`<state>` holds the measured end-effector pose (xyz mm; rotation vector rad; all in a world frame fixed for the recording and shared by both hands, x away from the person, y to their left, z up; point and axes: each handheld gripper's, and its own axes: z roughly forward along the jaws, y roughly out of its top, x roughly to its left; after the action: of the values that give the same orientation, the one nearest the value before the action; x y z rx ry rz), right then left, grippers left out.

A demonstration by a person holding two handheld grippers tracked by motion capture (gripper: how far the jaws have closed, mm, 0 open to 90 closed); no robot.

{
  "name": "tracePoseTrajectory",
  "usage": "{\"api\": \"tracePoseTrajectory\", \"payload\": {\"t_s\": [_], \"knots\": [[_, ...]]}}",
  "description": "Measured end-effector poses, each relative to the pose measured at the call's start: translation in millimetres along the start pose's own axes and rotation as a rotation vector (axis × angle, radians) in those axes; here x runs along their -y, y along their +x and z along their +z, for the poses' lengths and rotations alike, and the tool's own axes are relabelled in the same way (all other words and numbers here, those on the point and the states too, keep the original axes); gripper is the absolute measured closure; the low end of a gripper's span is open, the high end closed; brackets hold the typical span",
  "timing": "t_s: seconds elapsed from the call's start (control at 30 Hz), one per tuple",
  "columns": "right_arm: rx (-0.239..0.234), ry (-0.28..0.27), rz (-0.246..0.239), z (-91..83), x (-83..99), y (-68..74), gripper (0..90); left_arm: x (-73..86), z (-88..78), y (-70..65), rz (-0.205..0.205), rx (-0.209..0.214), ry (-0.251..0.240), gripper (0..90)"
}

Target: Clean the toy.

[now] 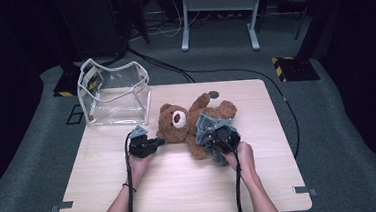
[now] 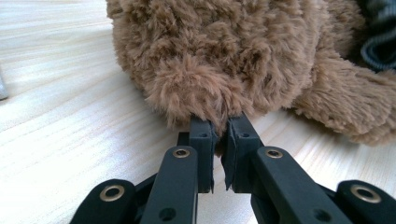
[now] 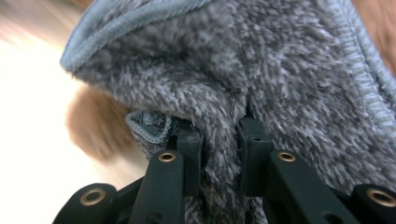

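Observation:
A brown teddy bear (image 1: 179,120) lies on its back in the middle of the wooden table (image 1: 181,186). My left gripper (image 1: 161,141) sits at the bear's head on its left side. In the left gripper view, the left gripper (image 2: 219,128) is shut on a tuft of the bear's (image 2: 224,51) fur, probably an ear. My right gripper (image 1: 213,137) lies over the bear's body. In the right gripper view, the right gripper (image 3: 220,137) is shut on a fold of grey fleece cloth (image 3: 261,70) that the bear wears. The grey cloth (image 2: 380,42) edges the left gripper view.
A clear plastic bag (image 1: 115,93) with white trim stands open at the table's far left corner. A small dark disc (image 1: 214,94) lies near the far edge behind the bear. Cables and a white frame stand on the floor beyond the table.

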<state>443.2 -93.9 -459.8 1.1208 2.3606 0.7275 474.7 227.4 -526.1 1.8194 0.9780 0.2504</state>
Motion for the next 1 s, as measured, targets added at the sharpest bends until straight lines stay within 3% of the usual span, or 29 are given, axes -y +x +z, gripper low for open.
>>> {"api": "tracePoseTrajectory", "payload": {"t_s": [0.23,0.37,0.4,0.57,0.73,0.83,0.9,1.0], "knots": [[0.113,0.066,0.076,-9.3,29.7,-23.3,74.6,0.0,0.2,-0.3,0.005,0.000,0.003,82.9],[0.115,0.034,0.114,-22.6,29.9,-23.8,74.3,0.0,0.2,-0.2,0.003,0.002,0.000,82.9],[0.113,0.016,0.098,-25.4,25.8,-21.2,74.2,0.0,0.0,-0.1,0.002,0.005,-0.001,82.9],[0.062,-0.046,0.050,-33.6,-12.0,3.7,74.0,0.1,-1.0,0.6,0.011,0.019,0.002,82.8],[0.012,-0.092,-0.063,-29.5,-57.1,36.6,73.7,0.4,-1.6,0.7,0.014,0.029,-0.005,82.7],[0.022,-0.116,-0.143,-19.3,-77.5,63.0,73.5,0.6,-1.4,0.4,0.010,0.034,-0.012,82.6],[-0.032,-0.102,-0.173,-7.8,-85.5,76.3,73.5,0.6,-1.9,0.8,0.011,0.041,-0.012,82.6],[-0.049,-0.071,-0.202,13.9,-87.9,91.1,73.5,0.7,-2.1,0.9,0.008,0.042,-0.013,82.5]]}}
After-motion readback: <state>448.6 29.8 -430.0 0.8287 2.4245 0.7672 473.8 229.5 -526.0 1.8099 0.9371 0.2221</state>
